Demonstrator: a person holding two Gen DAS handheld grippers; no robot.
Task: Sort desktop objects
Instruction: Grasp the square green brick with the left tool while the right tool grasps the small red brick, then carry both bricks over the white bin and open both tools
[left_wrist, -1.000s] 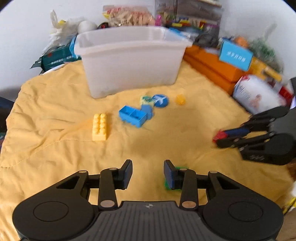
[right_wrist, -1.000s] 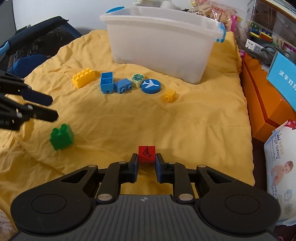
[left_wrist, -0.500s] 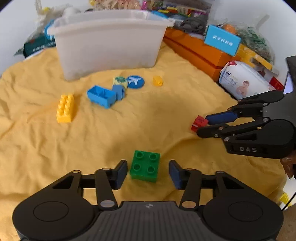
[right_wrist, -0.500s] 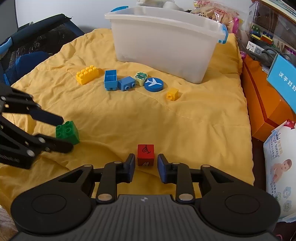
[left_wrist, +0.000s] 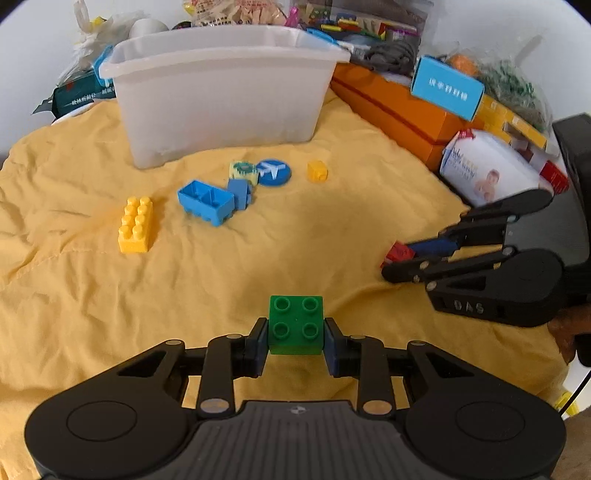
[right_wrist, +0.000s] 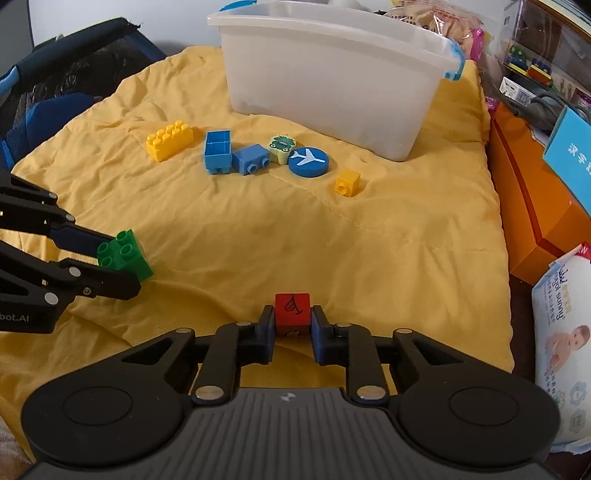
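My left gripper (left_wrist: 295, 341) is shut on a green studded brick (left_wrist: 295, 325) low over the yellow cloth (left_wrist: 295, 240); it also shows in the right wrist view (right_wrist: 125, 258). My right gripper (right_wrist: 293, 325) is shut on a red cube (right_wrist: 292, 313) with a black mark; the cube shows in the left wrist view (left_wrist: 400, 252). On the cloth lie a yellow brick (right_wrist: 169, 140), a blue open brick (right_wrist: 218, 150), a small blue brick (right_wrist: 252, 158), a frog tile (right_wrist: 282, 144), a blue airplane disc (right_wrist: 307, 161) and a small yellow cube (right_wrist: 347, 182). A white bin (right_wrist: 332, 70) stands behind them.
Orange boxes (left_wrist: 399, 107) and a wipes pack (left_wrist: 487, 170) line the right edge. A blue card box (left_wrist: 447, 86) rests on them. Bags and toy clutter sit behind the bin. A dark bag (right_wrist: 55, 96) lies off the cloth's left side.
My left gripper moved onto the green brick and closed on it. My right gripper opened around the red cube half a second ago and has closed on it again.
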